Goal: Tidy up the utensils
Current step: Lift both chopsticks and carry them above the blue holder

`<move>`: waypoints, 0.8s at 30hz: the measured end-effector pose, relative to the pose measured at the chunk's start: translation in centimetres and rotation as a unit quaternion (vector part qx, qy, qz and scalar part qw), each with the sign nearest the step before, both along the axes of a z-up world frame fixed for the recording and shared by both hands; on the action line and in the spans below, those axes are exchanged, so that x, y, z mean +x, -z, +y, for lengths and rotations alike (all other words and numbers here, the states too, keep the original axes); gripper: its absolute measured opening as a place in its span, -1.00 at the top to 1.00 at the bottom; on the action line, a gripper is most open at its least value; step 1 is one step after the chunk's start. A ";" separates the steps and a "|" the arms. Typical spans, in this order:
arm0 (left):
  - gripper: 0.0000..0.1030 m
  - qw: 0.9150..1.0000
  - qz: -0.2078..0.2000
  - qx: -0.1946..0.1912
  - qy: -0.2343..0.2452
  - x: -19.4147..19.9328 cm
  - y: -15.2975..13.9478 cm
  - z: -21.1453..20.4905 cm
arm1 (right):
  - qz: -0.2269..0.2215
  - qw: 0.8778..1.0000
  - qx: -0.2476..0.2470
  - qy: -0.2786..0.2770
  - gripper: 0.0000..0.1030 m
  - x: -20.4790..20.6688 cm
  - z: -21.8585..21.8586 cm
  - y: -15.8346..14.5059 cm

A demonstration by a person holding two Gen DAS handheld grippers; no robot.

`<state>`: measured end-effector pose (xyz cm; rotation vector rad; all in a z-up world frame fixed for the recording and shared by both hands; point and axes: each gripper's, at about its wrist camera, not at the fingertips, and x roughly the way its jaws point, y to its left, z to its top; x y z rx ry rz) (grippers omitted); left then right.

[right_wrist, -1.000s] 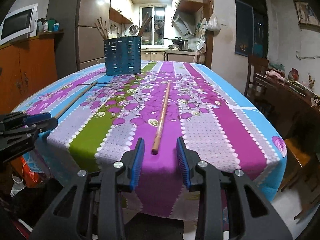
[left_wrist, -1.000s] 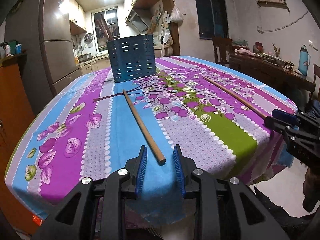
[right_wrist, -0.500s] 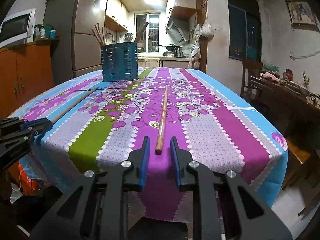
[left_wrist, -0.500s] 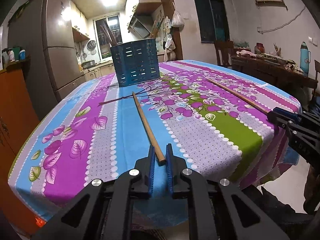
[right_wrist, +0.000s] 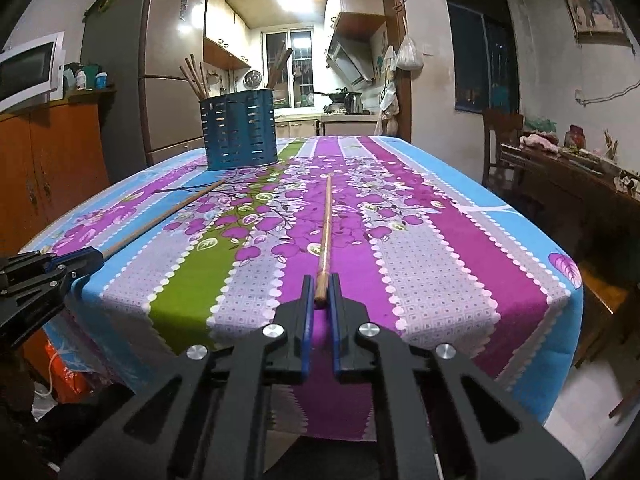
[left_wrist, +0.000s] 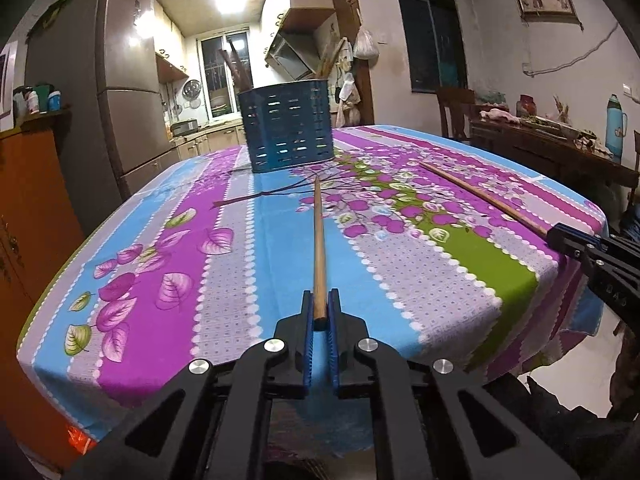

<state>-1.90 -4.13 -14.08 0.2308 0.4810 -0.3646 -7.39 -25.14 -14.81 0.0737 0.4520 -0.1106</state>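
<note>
Each hand-held gripper is clenched on the near end of a chopstick lying on the surface: the left hand-held gripper (left_wrist: 319, 312) grasps the left chopstick (left_wrist: 318, 240), the right hand-held gripper (right_wrist: 321, 294) the right chopstick (right_wrist: 325, 232). The pick-up step looks done; next, each must be lifted and tipped upright into the blue holder (left_wrist: 287, 126) at the far end.

Black left claw (left_wrist: 320, 312), blue ribbed pads (left_wrist: 307, 336), silver screws (left_wrist: 275, 346)

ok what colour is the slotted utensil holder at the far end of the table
Dark blue, with rows of small slots; the utensil holder shows best in the right wrist view.
</note>
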 end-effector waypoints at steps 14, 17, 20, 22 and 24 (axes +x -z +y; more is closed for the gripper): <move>0.85 0.994 -0.096 -0.040 -0.035 0.1 -8.3 4.7 | -0.065 0.996 -0.056 -0.023 0.89 0.9 -0.4 -7.0; 0.85 0.992 -0.111 -0.056 -0.029 0.3 -10.9 5.6 | -0.084 0.994 -0.059 -0.036 0.89 1.6 -0.8 -9.2; 0.85 0.990 -0.120 -0.070 -0.021 1.0 -13.2 6.2 | -0.098 0.992 -0.063 -0.047 0.89 2.5 -0.9 -11.0; 0.85 0.989 -0.126 -0.075 -0.018 1.5 -14.6 6.4 | -0.103 0.991 -0.064 -0.055 0.89 3.0 -0.8 -12.0; 0.85 0.989 -0.127 -0.078 -0.015 1.9 -15.6 6.5 | -0.107 0.990 -0.063 -0.062 0.89 3.4 -0.8 -12.9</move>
